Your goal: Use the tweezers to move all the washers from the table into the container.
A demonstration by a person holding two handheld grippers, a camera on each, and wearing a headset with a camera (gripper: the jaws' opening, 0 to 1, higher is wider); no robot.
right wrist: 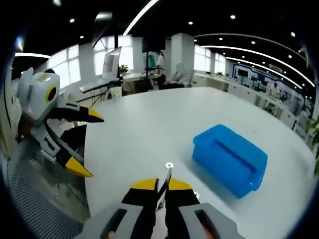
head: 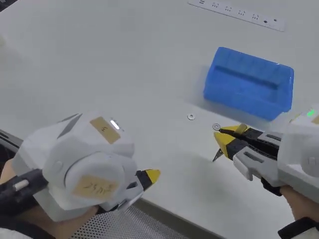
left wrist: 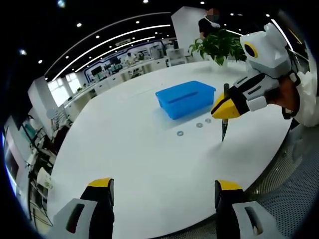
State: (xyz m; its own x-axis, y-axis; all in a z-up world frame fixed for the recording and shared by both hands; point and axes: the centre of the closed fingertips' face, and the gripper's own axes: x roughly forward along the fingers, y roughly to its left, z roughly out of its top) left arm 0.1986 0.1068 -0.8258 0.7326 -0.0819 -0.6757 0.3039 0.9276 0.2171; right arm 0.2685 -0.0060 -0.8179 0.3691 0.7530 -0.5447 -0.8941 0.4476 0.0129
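Small metal washers lie on the white table (head: 124, 74) in front of a blue container (head: 249, 82): one washer (head: 191, 117) sits apart, and another washer (head: 216, 127) lies close by the right gripper. My right gripper (head: 224, 142) is shut on dark tweezers (head: 218, 155), whose tip points down at the table short of the washers. From the right gripper view the tweezers (right wrist: 167, 180) stick out past the shut jaws toward a washer (right wrist: 170, 165). My left gripper (left wrist: 164, 199) hovers open at the table's near edge, holding nothing. Three washers (left wrist: 199, 125) show there before the container (left wrist: 185, 98).
A white power strip (head: 239, 12) lies at the far edge of the table. The rounded near edge of the table runs under both grippers, with grey mesh (head: 114, 224) below it. A potted plant (left wrist: 217, 47) and a person stand beyond the table.
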